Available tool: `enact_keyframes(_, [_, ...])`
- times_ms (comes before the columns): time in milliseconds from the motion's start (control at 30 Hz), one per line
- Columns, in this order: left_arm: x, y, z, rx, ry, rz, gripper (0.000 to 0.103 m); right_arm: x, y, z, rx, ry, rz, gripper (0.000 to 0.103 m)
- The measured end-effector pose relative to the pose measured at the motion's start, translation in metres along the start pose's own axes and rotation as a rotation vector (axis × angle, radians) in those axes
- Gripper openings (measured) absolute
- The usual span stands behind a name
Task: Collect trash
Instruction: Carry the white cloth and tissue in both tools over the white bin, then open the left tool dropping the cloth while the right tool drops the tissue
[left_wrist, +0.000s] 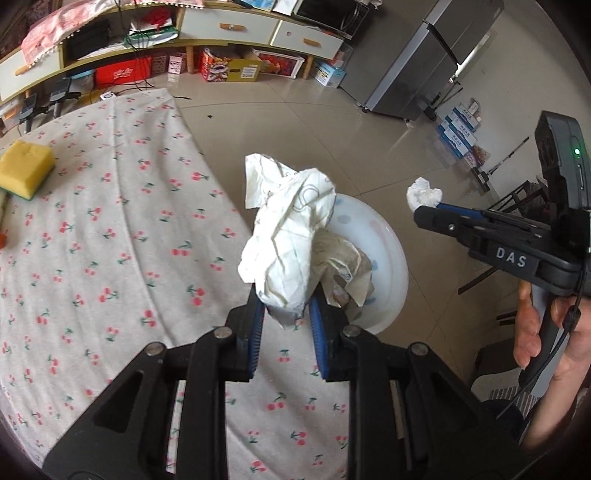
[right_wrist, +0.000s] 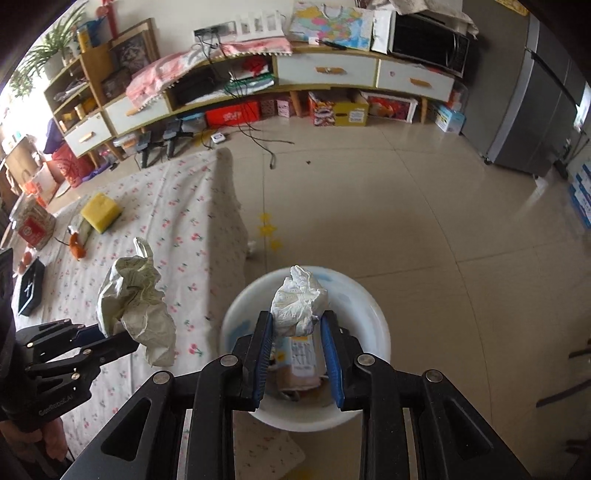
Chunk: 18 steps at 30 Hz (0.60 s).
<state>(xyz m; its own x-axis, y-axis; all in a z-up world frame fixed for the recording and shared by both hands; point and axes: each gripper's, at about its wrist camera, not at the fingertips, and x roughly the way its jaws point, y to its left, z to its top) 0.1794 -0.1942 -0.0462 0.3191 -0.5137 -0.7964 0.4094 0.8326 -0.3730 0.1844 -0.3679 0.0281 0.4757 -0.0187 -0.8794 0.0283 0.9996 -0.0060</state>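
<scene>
Home living room, likely. Long low TV cabinet (right_wrist: 332, 70) with drawers along wall, microwave (right_wrist: 428, 40) on top, grey fridge (right_wrist: 535, 110) in corner, tiled floor (right_wrist: 406, 221), cherry-print tablecloth (left_wrist: 110, 240), gift boxes (right_wrist: 232, 112) underneath cabinet.

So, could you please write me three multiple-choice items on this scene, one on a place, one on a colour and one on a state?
1. Where is the white bin?
A. on the floor beside the table
B. on the tablecloth
C. on the shelf

2. What colour is the sponge on the tablecloth?
A. blue
B. yellow
C. black

3. What is the state of the right claw?
A. open and empty
B. shut on a box
C. shut on a white tissue wad

Answers:
1 A, as the bin stands on the tiles past the table edge.
2 B, as its top is plainly yellow.
3 C, as the white tissue wad sits between its blue pads above the bin, while the left claw holds crumpled paper.
</scene>
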Motion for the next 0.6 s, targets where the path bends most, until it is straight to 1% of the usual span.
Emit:
enact_keyframes(67, [0.015,-0.013,0.003,0.007,0.024,-0.029,0.026,0.012,-0.008,-0.004,0.005,0.045,-0.016,0.028])
enact_keyframes(167, [0.031,-0.029,0.005,0.020,0.050,-0.048,0.026,0.026,-0.013,-0.008,0.006,0.091,-0.018,0.029])
enact_keyframes(200, [0.035,-0.031,0.006,0.022,0.058,-0.053,0.026,0.031,-0.014,-0.008,0.010,0.106,-0.026,0.034])
enact_keyframes(267, [0.040,-0.036,0.008,0.032,0.070,-0.059,0.026,0.038,-0.019,-0.008,0.024,0.130,-0.049,0.040])
enact_keyframes(400, [0.048,-0.037,0.007,0.035,0.099,-0.065,0.026,0.031,-0.028,-0.005,0.071,0.107,-0.031,0.043])
enact_keyframes(500, [0.054,-0.038,0.006,0.027,0.122,-0.074,0.026,0.020,-0.036,-0.002,0.113,0.061,-0.055,0.044])
enact_keyframes(600, [0.059,-0.042,0.007,0.028,0.137,-0.078,0.026,0.011,-0.047,0.002,0.180,0.022,-0.057,0.046])
